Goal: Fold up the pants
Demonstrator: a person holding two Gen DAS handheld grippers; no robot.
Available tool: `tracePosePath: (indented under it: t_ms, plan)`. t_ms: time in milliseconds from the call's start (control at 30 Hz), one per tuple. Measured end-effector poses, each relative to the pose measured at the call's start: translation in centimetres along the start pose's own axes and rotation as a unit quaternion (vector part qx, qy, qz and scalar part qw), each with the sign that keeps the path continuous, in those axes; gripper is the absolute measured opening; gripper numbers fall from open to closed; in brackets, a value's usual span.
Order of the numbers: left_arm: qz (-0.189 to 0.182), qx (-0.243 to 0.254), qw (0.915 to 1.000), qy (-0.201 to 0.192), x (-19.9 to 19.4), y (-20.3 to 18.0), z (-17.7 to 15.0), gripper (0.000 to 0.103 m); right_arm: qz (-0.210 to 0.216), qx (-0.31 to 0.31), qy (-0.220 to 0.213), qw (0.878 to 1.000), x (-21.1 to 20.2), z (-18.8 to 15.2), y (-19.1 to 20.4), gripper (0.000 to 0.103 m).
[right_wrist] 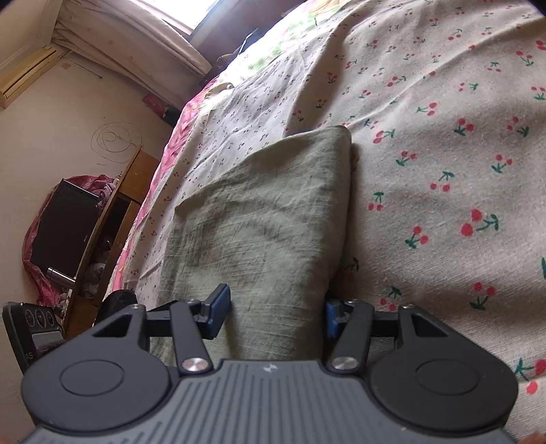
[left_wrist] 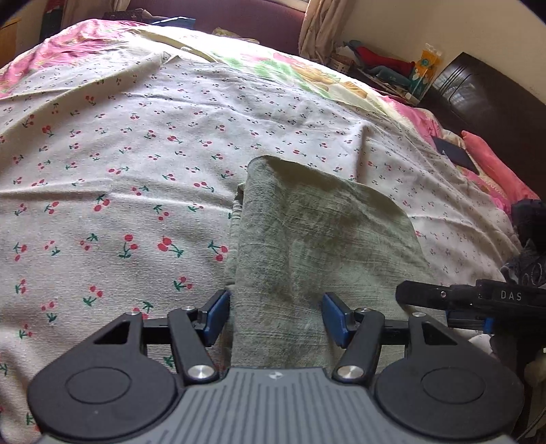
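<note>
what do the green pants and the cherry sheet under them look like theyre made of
Green pants: probably a linen or cotton weave, matte, with slubby streaks and soft creases.
Cherry sheet: likely plain woven cotton, matte, with visible thread grain and printed red cherries.

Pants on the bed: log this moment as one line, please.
pants: folded, flat on cherry-print sheet | left tool: open, over pants | right tool: open, over pants | nothing gripped

A lived-in home bedroom: wide bed spread with a cherry-print cotton sheet (left_wrist: 136,143) over a pink floral quilt (left_wrist: 61,41), dark wooden headboard (left_wrist: 477,88), cream curtains (left_wrist: 320,27), low brown wooden cabinet (right_wrist: 123,198), scribbled cream wall (right_wrist: 116,136).
</note>
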State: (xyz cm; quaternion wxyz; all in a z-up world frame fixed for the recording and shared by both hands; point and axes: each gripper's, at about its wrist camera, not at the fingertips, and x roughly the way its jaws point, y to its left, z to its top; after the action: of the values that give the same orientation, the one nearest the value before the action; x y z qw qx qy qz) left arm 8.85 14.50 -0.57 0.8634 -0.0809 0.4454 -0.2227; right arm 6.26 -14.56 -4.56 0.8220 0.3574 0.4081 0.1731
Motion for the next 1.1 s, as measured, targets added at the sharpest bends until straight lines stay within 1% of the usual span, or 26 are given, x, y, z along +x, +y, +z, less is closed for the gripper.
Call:
tracePosePath:
  t_ms: [67,100,133,167,200,233,267,300,333,400,433,500,533,600,633,667,700,733,800,833,867,900,933,967,1000,1100]
  plan:
    - [0.008,0.016,0.9998,0.010,1.2,-0.5,0.2,0.080,0.010,0.006,0.000,1.000,0.6,0.4,-0.2,0.056]
    - [0.011,0.014,0.9998,0.013,1.5,-0.6,0.4,0.080,0.014,0.007,-0.002,1.000,0.9,0.6,-0.2,0.054]
    - [0.016,0.010,0.9997,0.014,1.6,-0.8,0.5,0.080,0.008,0.005,-0.001,1.000,1.2,0.7,0.0,0.042]
    - [0.018,0.013,0.9996,0.016,1.4,-1.1,0.6,0.076,-0.006,0.003,0.004,1.000,1.4,1.0,0.2,0.033]
    - [0.017,0.017,0.9996,0.016,1.1,-1.5,0.7,0.066,-0.005,0.008,0.011,1.000,1.5,1.3,0.2,0.023]
    - [0.017,0.020,0.9995,0.016,0.7,-2.0,0.7,0.063,0.009,0.020,0.014,1.000,1.3,1.4,0.0,0.018]
    - [0.015,0.023,0.9995,0.015,0.4,-2.4,0.6,0.058,0.022,0.027,0.018,0.999,0.8,1.7,-0.2,0.016]
    - [0.009,0.026,0.9995,0.012,-0.1,-2.9,0.7,0.053,0.024,0.025,0.019,0.999,0.4,1.9,-0.2,0.015]
    - [0.000,0.027,0.9996,0.009,-0.5,-3.5,0.7,0.051,0.026,0.018,0.014,0.999,-0.6,2.2,-0.2,0.014]
    - [-0.017,0.028,0.9995,0.002,-1.0,-4.7,0.7,0.044,0.042,0.030,-0.002,0.999,-2.5,2.8,-0.7,0.011]
    - [-0.029,0.028,0.9992,-0.001,-1.2,-5.4,0.8,0.043,0.052,0.036,-0.009,0.998,-3.5,3.1,-0.9,0.011]
    - [-0.054,0.031,0.9980,-0.003,-1.4,-6.9,0.9,0.043,0.053,0.035,-0.027,0.998,-5.5,3.6,-1.1,0.011]
    - [-0.059,0.039,0.9975,-0.004,-1.3,-7.8,0.9,0.043,0.055,0.034,-0.032,0.997,-6.6,3.8,-1.2,0.011]
    - [-0.069,0.061,0.9957,-0.003,-0.5,-9.5,0.8,0.043,0.038,0.033,-0.043,0.998,-8.3,3.8,-1.8,0.010]
    - [-0.064,0.070,0.9955,0.005,0.4,-10.0,0.6,0.043,0.017,0.028,-0.046,0.998,-8.8,3.8,-2.2,0.010]
    - [-0.049,0.080,0.9954,0.016,1.5,-10.4,0.3,0.043,-0.012,0.033,-0.044,0.998,-8.9,3.9,-3.0,0.010]
    - [-0.030,0.087,0.9955,0.024,2.5,-10.5,0.1,0.044,-0.027,0.047,-0.038,0.998,-8.8,3.9,-3.9,0.011]
    - [-0.020,0.084,0.9958,0.029,3.2,-10.2,-0.2,0.046,-0.037,0.072,-0.029,0.996,-8.5,4.2,-5.5,0.015]
    - [-0.030,0.052,0.9977,0.031,3.1,-9.3,-0.2,0.048,-0.016,0.108,-0.021,0.994,-7.8,3.9,-7.0,0.015]
    - [-0.034,0.039,0.9982,0.029,2.6,-8.9,-0.1,0.050,-0.008,0.115,-0.024,0.993,-7.7,3.8,-7.2,0.018]
    - [-0.031,0.038,0.9985,0.024,2.1,-8.6,0.1,0.055,-0.003,0.114,-0.028,0.993,-7.6,3.8,-7.2,0.020]
    - [-0.023,0.045,0.9985,0.022,1.8,-8.5,0.2,0.061,0.003,0.112,-0.031,0.993,-7.5,3.8,-7.0,0.028]
    - [-0.016,0.053,0.9982,0.024,1.8,-8.4,0.4,0.064,0.017,0.109,-0.032,0.993,-7.2,3.8,-6.9,0.038]
    - [-0.013,0.056,0.9979,0.031,2.1,-8.2,0.6,0.069,0.027,0.104,-0.028,0.994,-6.8,3.8,-6.8,0.043]
    - [-0.014,0.055,0.9976,0.038,2.6,-8.1,0.7,0.071,0.029,0.099,-0.025,0.994,-6.5,3.7,-6.6,0.048]
    - [-0.030,0.043,0.9976,0.046,4.2,-7.8,0.8,0.072,0.012,0.077,-0.020,0.997,-5.8,3.6,-6.1,0.045]
